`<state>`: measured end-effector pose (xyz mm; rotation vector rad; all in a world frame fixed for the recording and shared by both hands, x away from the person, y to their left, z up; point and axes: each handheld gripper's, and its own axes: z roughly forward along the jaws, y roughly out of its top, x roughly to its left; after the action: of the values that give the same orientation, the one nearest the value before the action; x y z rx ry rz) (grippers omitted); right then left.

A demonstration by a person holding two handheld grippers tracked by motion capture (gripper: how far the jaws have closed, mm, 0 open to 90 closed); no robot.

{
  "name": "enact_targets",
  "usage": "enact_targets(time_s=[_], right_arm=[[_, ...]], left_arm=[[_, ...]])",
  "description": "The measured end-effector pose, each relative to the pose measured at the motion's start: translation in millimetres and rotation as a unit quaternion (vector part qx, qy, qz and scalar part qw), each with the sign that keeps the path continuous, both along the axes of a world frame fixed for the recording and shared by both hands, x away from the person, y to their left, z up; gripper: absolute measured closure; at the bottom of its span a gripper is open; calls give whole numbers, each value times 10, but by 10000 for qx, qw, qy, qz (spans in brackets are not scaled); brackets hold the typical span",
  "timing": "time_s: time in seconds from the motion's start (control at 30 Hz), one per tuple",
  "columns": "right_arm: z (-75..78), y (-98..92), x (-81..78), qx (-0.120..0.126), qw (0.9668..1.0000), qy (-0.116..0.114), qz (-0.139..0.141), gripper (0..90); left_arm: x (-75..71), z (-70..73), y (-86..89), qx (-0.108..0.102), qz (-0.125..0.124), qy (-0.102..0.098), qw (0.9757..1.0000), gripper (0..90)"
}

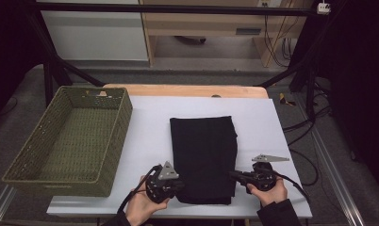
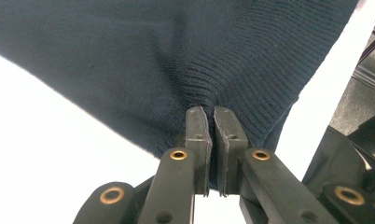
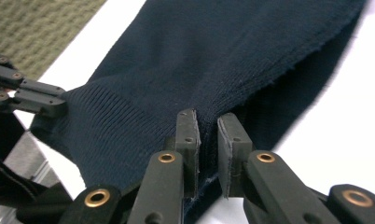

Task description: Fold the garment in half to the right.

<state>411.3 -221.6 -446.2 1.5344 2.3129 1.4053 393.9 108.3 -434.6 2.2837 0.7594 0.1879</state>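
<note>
Garment (image 1: 204, 157): dark knitted piece, folded into a long rectangle, lying flat on the white table (image 1: 150, 136) near its middle, just right of the green woven basket (image 1: 70, 141), which is standing apart from it.

Step in hand, as we are judging it: we are taking hold of the near end of the garment at both corners, ready for a further fold or a lift toward the basket.

Left gripper (image 1: 176, 181): we are pinching the ribbed hem at the near left corner. In the left gripper view the left gripper (image 2: 210, 119) is showing both pads almost together, with the knit (image 2: 176, 60) bunching into the narrow slot between them. Jaws nearly closed, fabric caught.

Right gripper (image 1: 234, 175): we are gripping the near right edge. In the right gripper view the right gripper (image 3: 209, 122) is pressing its pads onto a fold of the cloth (image 3: 223, 51), a slim gap between them packed with knit. The left gripper is also showing there, farther off, at the opposite corner (image 3: 41, 102).

Hands: the left hand (image 1: 140, 207) and right hand (image 1: 267, 192) are coming in from the bottom edge of the high view.

Next move, in our judgement: both corners are needing to rise together and evenly, so that the fold is staying square and neither pad is slipping off the ribbing.
</note>
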Motion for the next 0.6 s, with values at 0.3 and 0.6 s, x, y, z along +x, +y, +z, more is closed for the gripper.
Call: enact_targets(time_s=[0.3,0.6], right_arm=[[-230,26,-28,-546,9985,19,-98,711],[-241,-24,3,-521,9971,-562,42,420]], left_arm=[[-62,-182,1,165,-20,-35,9999,842],[20,-132,79,-377,126,-140,9991,601]])
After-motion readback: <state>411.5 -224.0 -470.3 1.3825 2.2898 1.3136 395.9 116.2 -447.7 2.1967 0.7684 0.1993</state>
